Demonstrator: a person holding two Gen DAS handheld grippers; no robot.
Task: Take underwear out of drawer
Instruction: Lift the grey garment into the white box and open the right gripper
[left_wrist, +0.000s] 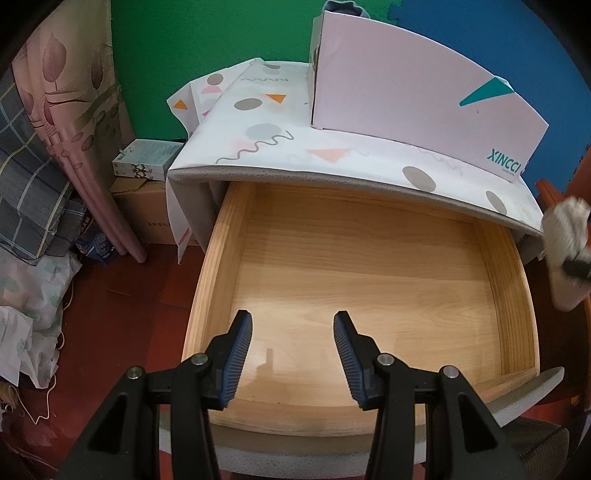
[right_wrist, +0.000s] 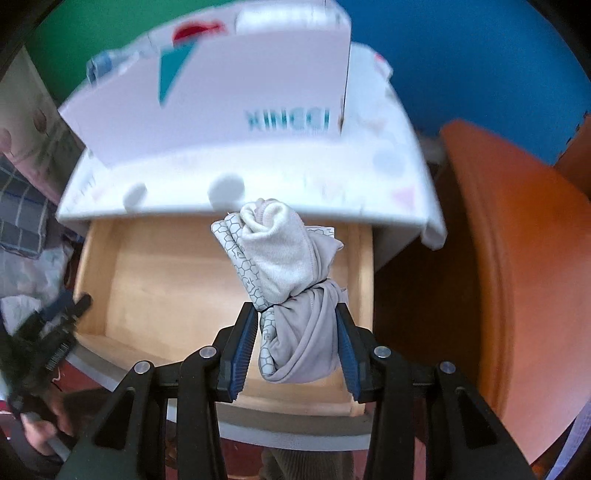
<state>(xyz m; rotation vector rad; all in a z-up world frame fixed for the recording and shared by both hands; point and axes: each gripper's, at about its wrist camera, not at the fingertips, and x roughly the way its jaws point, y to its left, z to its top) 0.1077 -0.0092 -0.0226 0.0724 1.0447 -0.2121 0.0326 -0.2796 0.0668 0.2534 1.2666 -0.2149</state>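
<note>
In the left wrist view, the left gripper (left_wrist: 293, 354) hangs over the near part of the wooden drawer (left_wrist: 218, 266), with its two blue pads spread wide apart and nothing between them. The drawer is pulled out and its floor looks bare, so I think the taking-out step is almost done. At the far right edge you can see a bit of the underwear (left_wrist: 565, 236), blurry, up beside the cabinet top. On that top lies a patterned cloth (left_wrist: 332, 147), and on the cloth stands a pink box (left_wrist: 424, 92). To the left there is a curtain (left_wrist: 74, 110) and a heap of bedding on the floor. In the right wrist view, the right gripper (right_wrist: 297, 347) is pinching the underwear (right_wrist: 291, 280), a rolled bundle of white and grey cloth. The bundle sticks up from the pads and is held over the right side of the drawer (right_wrist: 103, 277), not lying in it. The next move, I think, is to carry the bundle away and set it down somewhere. The cabinet top hangs over the far part of the drawer, just past the bundle, so it could bump there. An orange chair (right_wrist: 517, 258) stands close on the right, and the left gripper (right_wrist: 55, 332) is low on the left.
</note>
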